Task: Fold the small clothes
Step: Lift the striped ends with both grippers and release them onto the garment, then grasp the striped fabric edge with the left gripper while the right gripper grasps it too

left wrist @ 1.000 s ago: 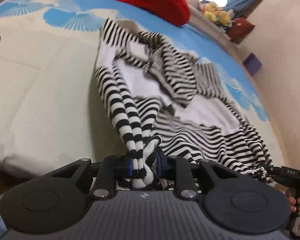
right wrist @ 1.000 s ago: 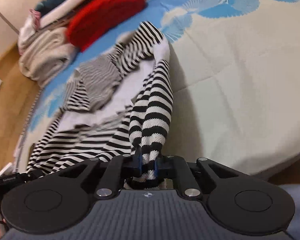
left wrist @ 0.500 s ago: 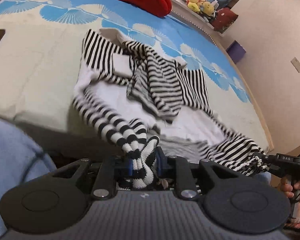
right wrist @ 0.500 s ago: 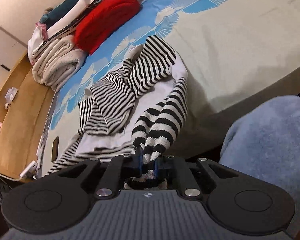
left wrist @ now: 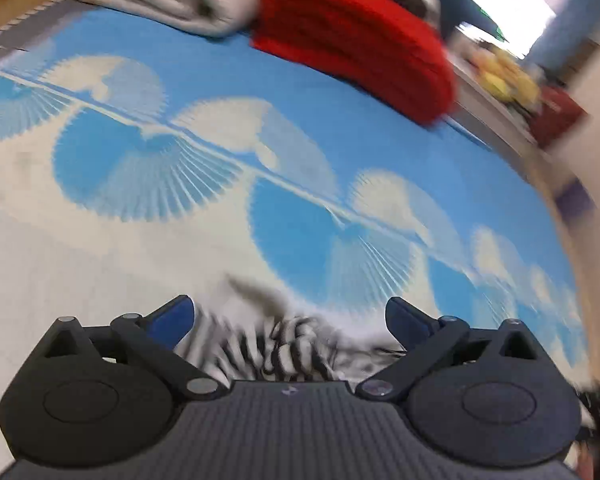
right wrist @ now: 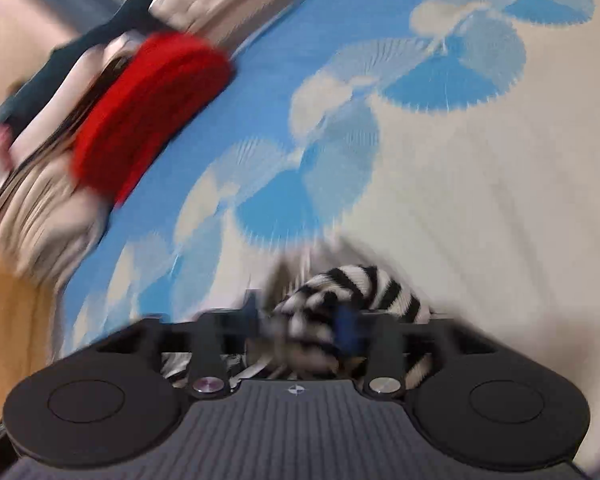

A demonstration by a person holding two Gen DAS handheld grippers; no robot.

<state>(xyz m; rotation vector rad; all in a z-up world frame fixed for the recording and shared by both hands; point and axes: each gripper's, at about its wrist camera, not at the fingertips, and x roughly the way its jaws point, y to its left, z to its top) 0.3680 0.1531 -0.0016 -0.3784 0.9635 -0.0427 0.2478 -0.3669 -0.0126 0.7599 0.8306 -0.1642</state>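
left tool spread wide over the striped garment bunched just beneath it on the bed, right tool partly parted around a fold; soft, light, floppy knit, best pinched at an edge.

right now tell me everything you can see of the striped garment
The striped garment is black-and-white knit, soft and bunched, blurred by motion. It lies low on the blue-and-cream bed cover. The left gripper is open over it; in the right wrist view a rolled striped fold sits between the right gripper fingers, grip unclear.
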